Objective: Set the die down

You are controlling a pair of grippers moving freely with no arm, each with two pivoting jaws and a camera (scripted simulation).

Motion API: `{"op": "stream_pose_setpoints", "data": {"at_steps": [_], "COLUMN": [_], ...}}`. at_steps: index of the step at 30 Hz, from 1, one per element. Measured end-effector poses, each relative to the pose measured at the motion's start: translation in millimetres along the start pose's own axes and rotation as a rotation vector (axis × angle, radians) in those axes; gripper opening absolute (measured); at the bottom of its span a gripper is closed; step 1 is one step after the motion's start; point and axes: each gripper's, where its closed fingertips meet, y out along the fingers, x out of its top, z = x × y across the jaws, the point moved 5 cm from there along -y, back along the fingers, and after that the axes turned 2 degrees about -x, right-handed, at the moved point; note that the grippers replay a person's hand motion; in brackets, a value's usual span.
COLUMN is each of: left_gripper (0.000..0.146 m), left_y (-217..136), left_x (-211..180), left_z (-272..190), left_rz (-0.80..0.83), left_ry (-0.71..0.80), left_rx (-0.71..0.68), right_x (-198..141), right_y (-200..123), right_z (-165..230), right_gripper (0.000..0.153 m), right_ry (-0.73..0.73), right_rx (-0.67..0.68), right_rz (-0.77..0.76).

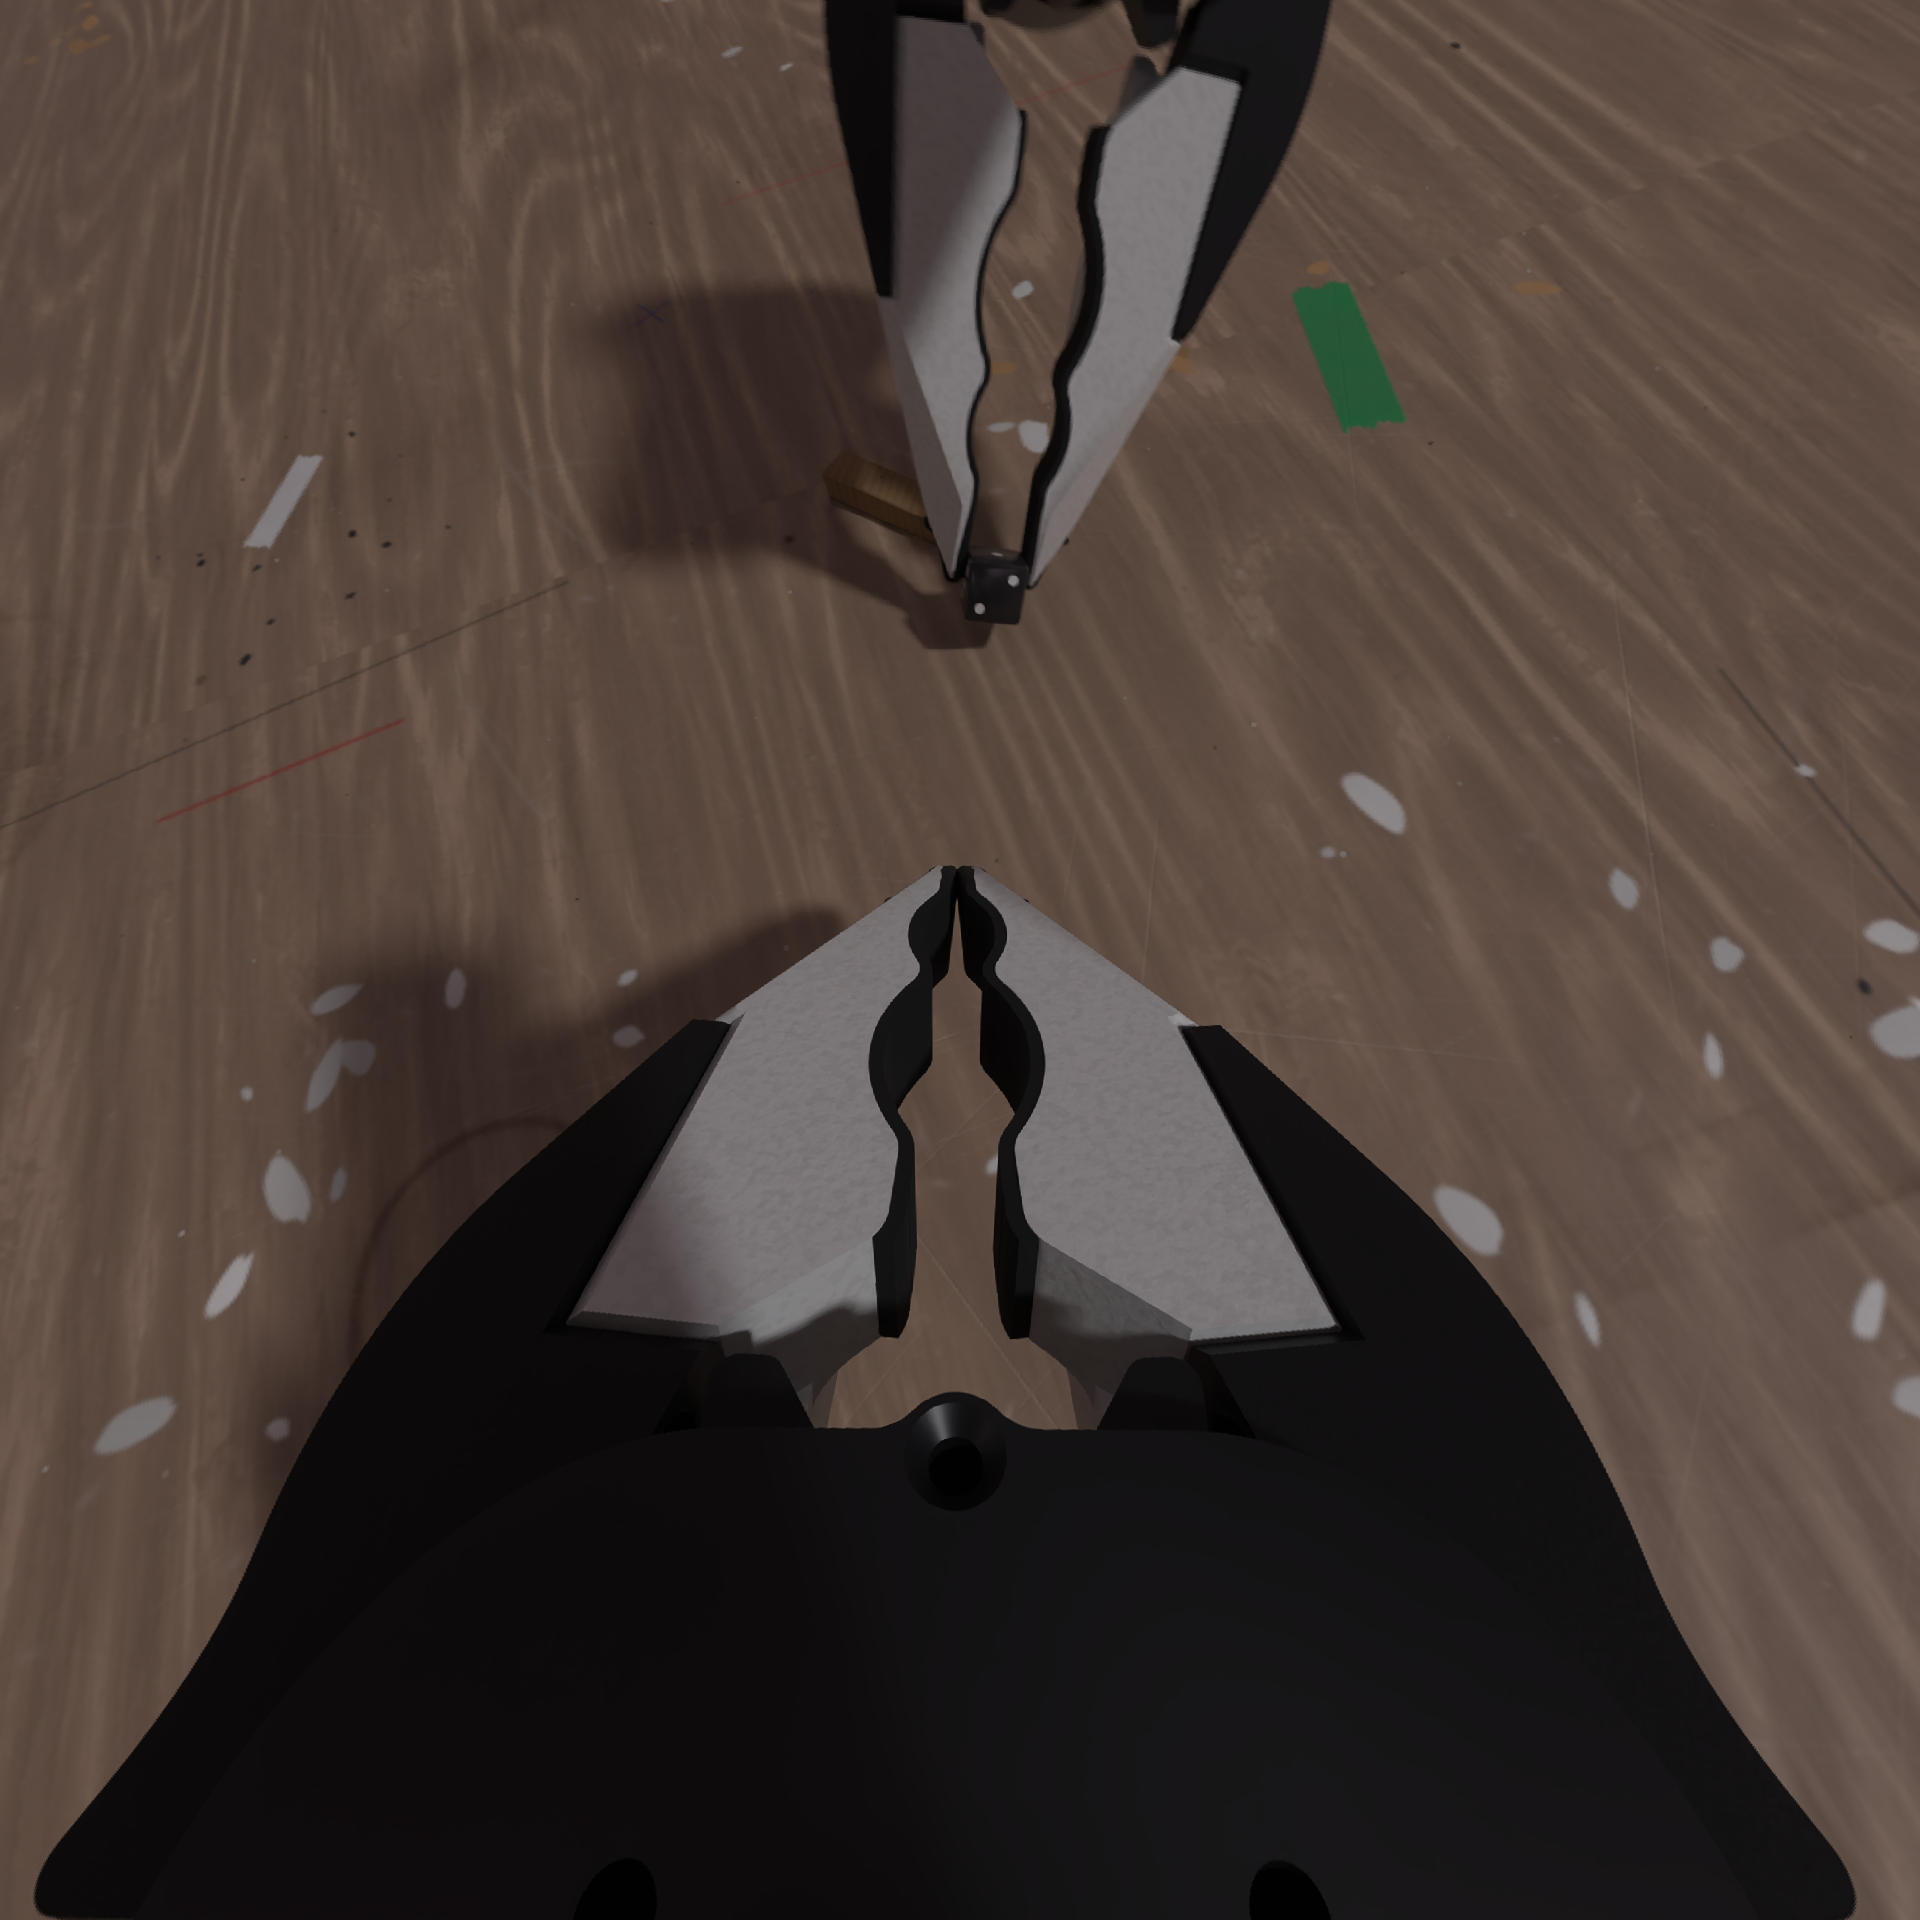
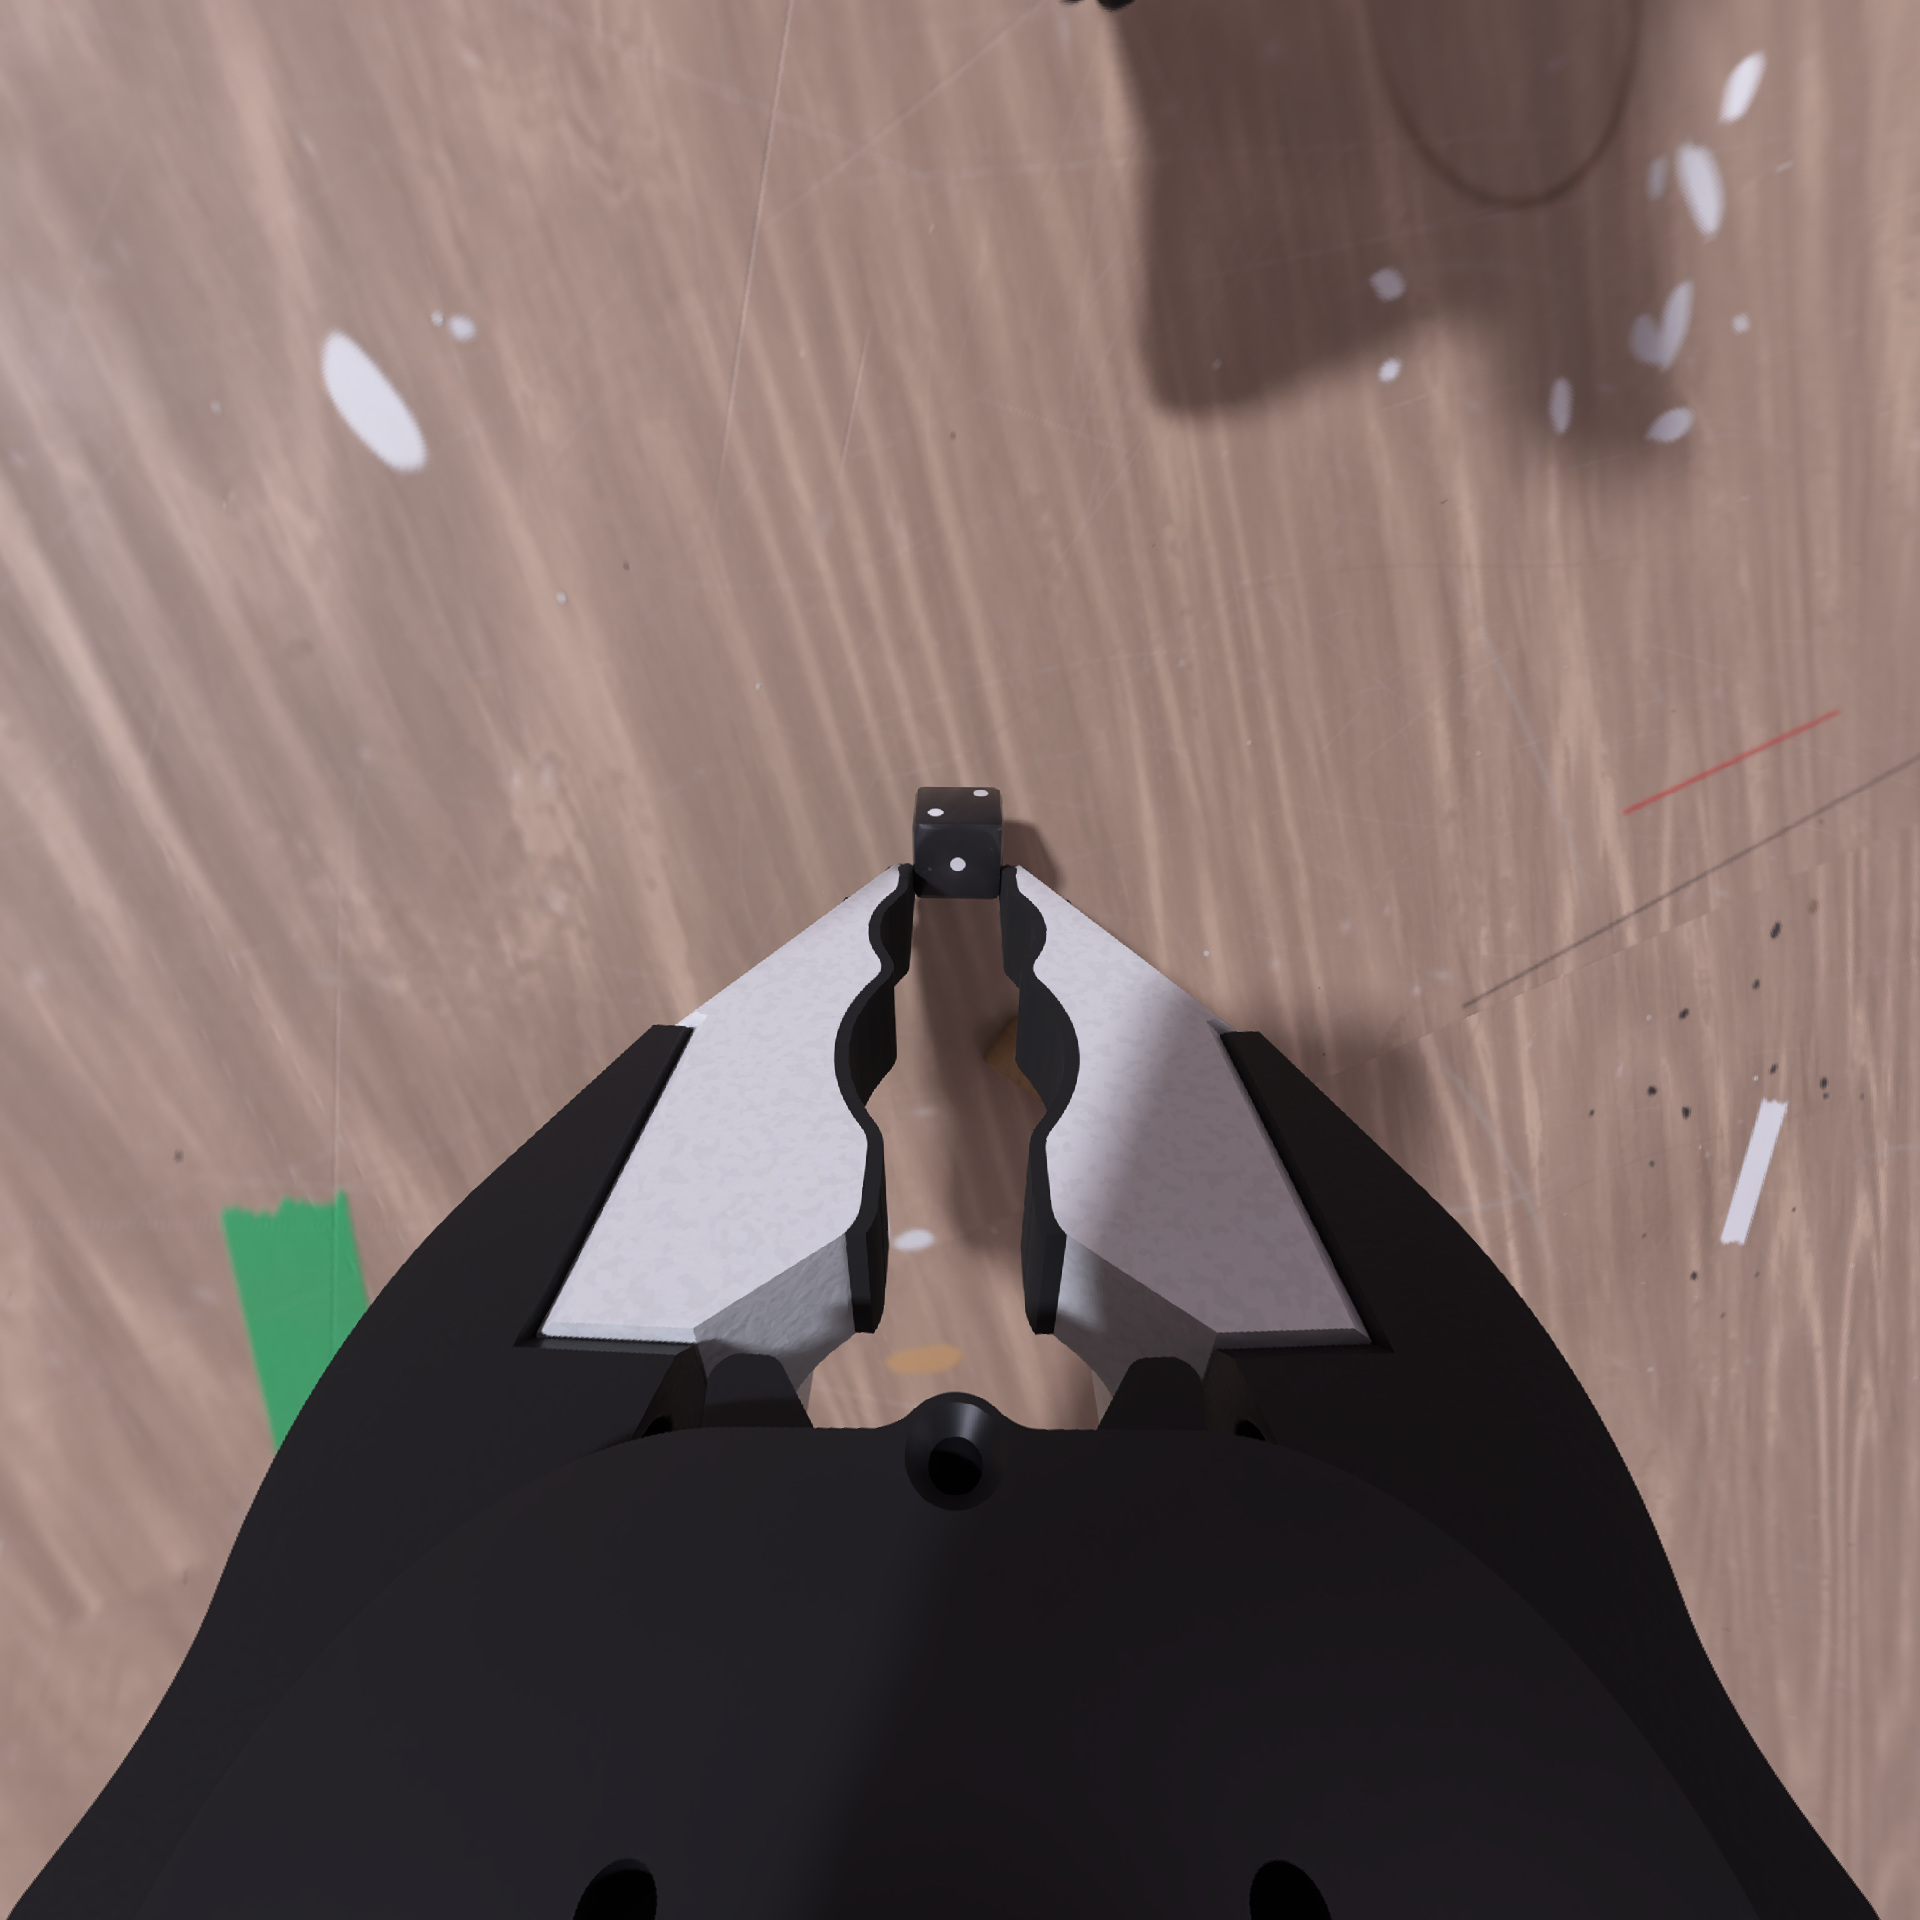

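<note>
I have the black die (image 2: 957,844) pinched at the very tips of the right gripper (image 2: 957,881), white pips showing on two faces, and from the left wrist view it hangs just above the wooden tabletop (image 1: 1455,675) with its small shadow close beneath it; I cannot tell for certain whether its lowest edge is touching the wood yet. The left gripper (image 1: 956,873) is closed on nothing, its tips meeting, and it sits well apart from the die, pointing toward it. My main worry is the hold itself: only the fingertips (image 2: 902,883) catch the rear part of the cube, so most of it juts forward past them, and any twist or bump against the table could pivot it out before I mean to release. If I let go while it is still off the surface or tilted, a cube this small will likely tumble and roll away. Pressing down too far is the opposite risk, since the die could squirt forward from between the tips. There is also a small tan wooden block (image 1: 878,490) lying just behind the right gripper's fingers; a careless retreat could knock it. I judge a slow, level release is needed.
</note>
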Motion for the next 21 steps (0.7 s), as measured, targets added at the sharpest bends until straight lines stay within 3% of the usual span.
{"op": "stream_pose_setpoints", "data": {"at_steps": [6, 14, 21], "left_gripper": [0.000, 0.000, 0.000], "left_y": [4, 6, 4], "left_x": [-5, -8, -6], "left_z": [-1, -2, -1], "left_rz": [0.003, 0.014, 0.004], "left_ry": [-0.011, -0.008, -0.003], "left_rx": [-0.032, -0.040, -0.035], "right_x": [5, -3, 0], "right_y": [-19, -11, -5], "right_z": [-16, -28, -30], "right_gripper": [0.016, 0.016, 0.016], "right_ry": [-0.122, -0.645, -0.771], "right_rx": [0.088, 0.232, 0.326], "right_rz": [0.080, 0.203, 0.194]}}
